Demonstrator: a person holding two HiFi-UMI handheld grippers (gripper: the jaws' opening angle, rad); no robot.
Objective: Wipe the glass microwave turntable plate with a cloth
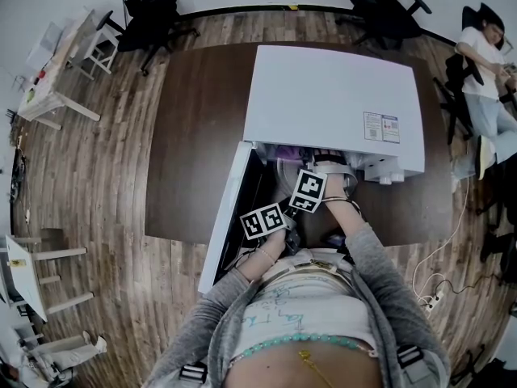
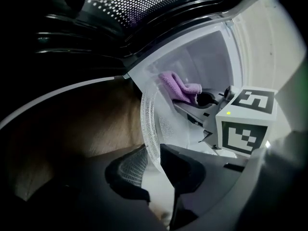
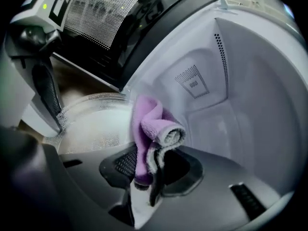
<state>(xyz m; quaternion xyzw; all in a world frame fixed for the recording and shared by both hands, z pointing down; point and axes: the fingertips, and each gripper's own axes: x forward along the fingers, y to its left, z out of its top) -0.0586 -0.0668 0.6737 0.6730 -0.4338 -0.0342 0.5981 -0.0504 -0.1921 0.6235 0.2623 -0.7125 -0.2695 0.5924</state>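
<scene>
The clear glass turntable plate (image 2: 153, 124) stands tilted on edge at the mouth of the microwave cavity (image 3: 231, 105). My left gripper (image 2: 153, 165) is shut on its near rim, one pad on each face. In the right gripper view the plate (image 3: 91, 124) lies low on the left, with a left finger (image 3: 48, 93) on its rim. My right gripper (image 3: 147, 165) is shut on a folded purple cloth (image 3: 151, 126) with a white underside. The cloth hangs just right of the plate's edge, and I cannot tell whether it touches the glass. The cloth (image 2: 179, 86) also shows behind the plate.
The white microwave (image 1: 331, 103) sits on a dark brown table (image 1: 194, 152), with its door (image 1: 226, 208) swung open to the left. The door's perforated screen (image 3: 106, 18) hangs close above the plate. Office chairs and a seated person (image 1: 485, 63) are at the room's far side.
</scene>
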